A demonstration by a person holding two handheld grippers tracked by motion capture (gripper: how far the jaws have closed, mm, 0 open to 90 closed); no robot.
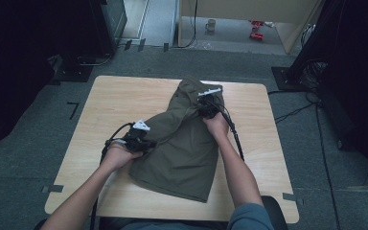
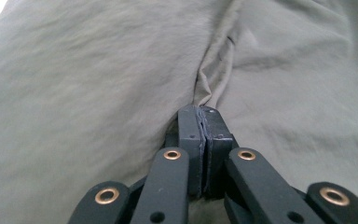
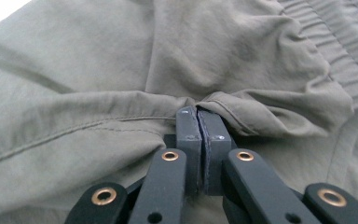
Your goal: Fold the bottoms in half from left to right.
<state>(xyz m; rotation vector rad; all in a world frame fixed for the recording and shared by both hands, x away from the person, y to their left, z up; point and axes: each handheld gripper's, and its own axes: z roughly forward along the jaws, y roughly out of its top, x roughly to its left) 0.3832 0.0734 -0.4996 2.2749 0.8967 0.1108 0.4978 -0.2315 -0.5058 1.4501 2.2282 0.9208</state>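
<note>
Here we are pinching soft, limp olive trousers (image 1: 182,148) mid-frame on the tabletop (image 1: 105,100), left claw (image 1: 146,143) and right claw (image 1: 206,111) both gripping cloth folds.

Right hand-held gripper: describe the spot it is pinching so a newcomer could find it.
On the wooden table lies an olive garment. At its far end, the right hand-held gripper pinches a stitched fold, just beside the gathered elastic band, the only ribbed stretch.
</note>
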